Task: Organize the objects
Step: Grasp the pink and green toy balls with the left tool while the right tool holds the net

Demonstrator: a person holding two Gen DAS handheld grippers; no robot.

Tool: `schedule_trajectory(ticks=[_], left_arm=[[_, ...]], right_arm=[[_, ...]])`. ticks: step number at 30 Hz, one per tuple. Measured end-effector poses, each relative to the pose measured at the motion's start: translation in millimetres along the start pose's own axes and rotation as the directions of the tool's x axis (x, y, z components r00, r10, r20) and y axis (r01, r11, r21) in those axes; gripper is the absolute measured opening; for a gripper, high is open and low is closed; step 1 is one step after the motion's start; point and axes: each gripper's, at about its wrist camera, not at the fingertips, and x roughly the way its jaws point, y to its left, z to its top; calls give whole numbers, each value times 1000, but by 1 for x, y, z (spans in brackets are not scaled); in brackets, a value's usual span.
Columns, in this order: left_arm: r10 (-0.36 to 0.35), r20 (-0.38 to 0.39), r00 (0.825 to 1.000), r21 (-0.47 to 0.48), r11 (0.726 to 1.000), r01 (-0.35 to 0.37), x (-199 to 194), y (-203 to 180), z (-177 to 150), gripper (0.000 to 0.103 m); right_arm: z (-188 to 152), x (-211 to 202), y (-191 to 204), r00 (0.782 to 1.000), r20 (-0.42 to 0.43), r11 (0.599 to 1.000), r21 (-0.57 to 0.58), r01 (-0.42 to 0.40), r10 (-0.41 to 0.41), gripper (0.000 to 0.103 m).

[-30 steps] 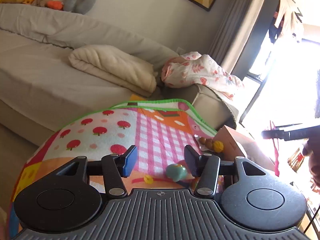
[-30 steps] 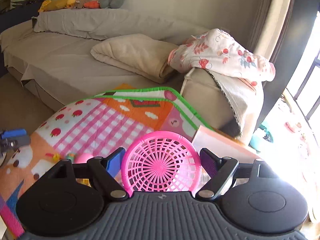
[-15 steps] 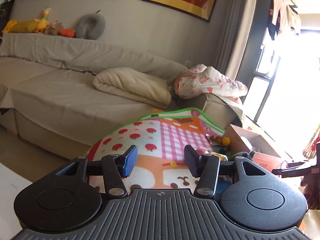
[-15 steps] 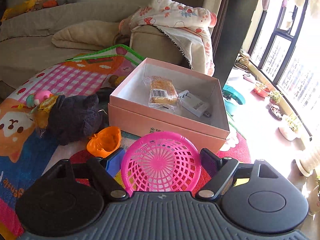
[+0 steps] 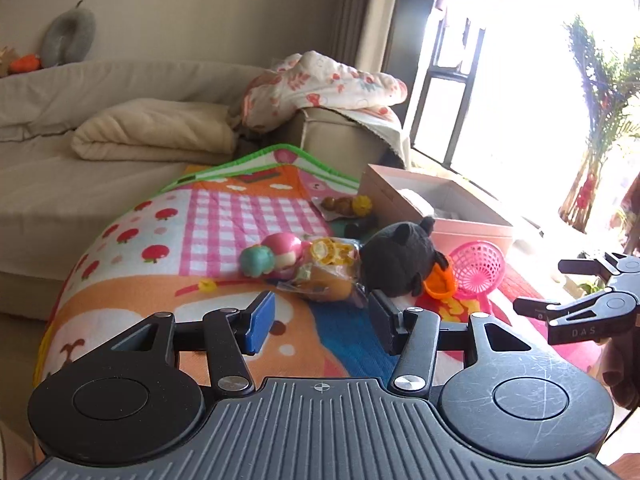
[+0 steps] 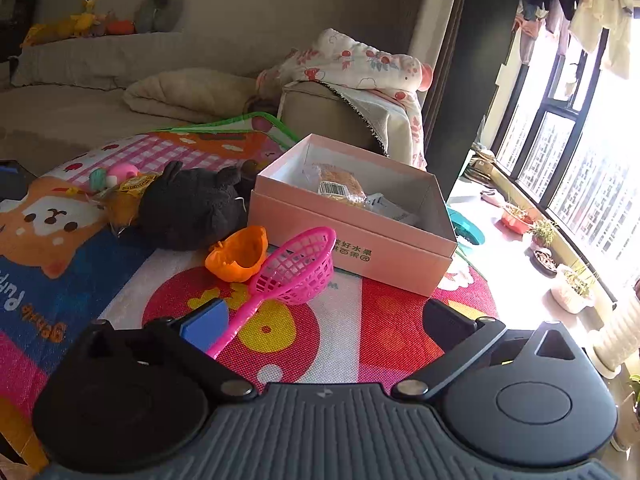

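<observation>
- Pink plastic strainer [image 6: 298, 266] lies on the play mat [image 6: 384, 320]; its handle runs toward 7 o'clock, ending beside the blue pad of the right hand-held gripper [image 6: 324, 320], whose jaws have just been opening and stand spread, pinching nothing.
- The right hand is nearer; the strainer's bowl sits at 12 o'clock, touching the orange cup [image 6: 238, 254].
- At 1 o'clock beyond, the pink box [image 6: 352, 240] stands open.
- Left hand-held gripper [image 5: 320, 322] is part-spread and empty, with the black plush toy [image 5: 400, 264] ahead.

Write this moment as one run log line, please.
right gripper: jaws just opened, empty | pink strainer: on mat beside pink box | left gripper: open, empty
</observation>
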Motion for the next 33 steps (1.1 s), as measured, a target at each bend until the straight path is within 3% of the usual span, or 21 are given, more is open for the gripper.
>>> schedule_trajectory(ticks=[4,7,11,15,18,24,26,33], left_arm=[[-14,15,1000,51,999,13,38,-5,13,57],[13,-3,1000,8,1000,-13,68,15,37,57],[13,-86,996,-8,1000,-14,104,45,57,56],[-56,-183,981,-42,998,49,137,61,55,59],[-78,-193,978,-89,994,62,139,60,51,58],[-98,-207,973,-12,995,97,113,39,32,57],[-65,-200,978,-6,998,65,113,38,30,60],[3,-191,982,-20,1000,-7,128,40,29,53]], right_arm=[[-20,-3,12,999,45,999,-31,31,-30,103],[-25,-1,13,998,53,999,-39,35,-33,103],[-26,-2,3,998,65,1000,14,12,-13,103],[-26,5,-1,999,43,997,73,-13,10,103],[-28,9,-1,999,41,997,82,-15,11,103],[-32,19,-6,1000,17,992,129,-10,7,103],[-32,20,-9,1000,16,988,155,-11,9,103],[-33,20,-9,1000,13,987,161,-7,6,103]])
